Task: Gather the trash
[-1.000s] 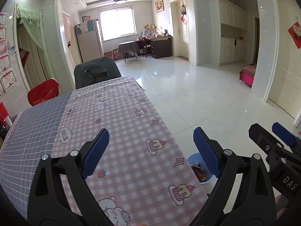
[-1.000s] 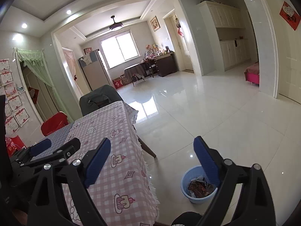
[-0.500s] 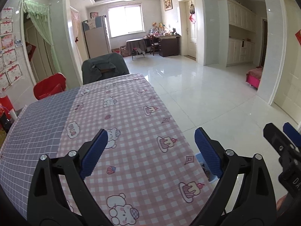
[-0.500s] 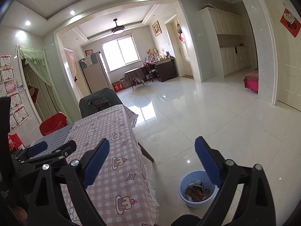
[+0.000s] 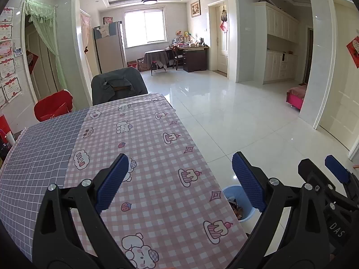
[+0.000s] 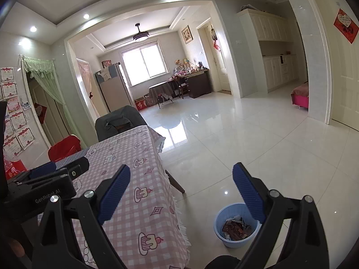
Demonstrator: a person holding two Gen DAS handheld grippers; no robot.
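1. While both tools hang empty above the tabletop's near end, no loose trash shows anywhere on the pink-checked cartoon tablecloth point(image 5: 143, 157), so the collecting looks finished or close to it.
2. The left tool point(image 5: 179, 179) has its blue-padded fingers spread wide apart over the cloth near the tabletop's right edge, gripping nothing.
3. The right tool point(image 6: 181, 190) is likewise spread wide and empty, held out past the tabletop's right edge above the glossy white tiled floor point(image 6: 246, 139).
4. The round light-blue plastic bin point(image 6: 221, 218) stands on the floor just beside the tabletop's near right corner, probably so that scraps can be dropped straight off the edge.
5. Crumpled brown and dark wrappers point(image 6: 234, 227) lie inside it, which is where the trash now sits.
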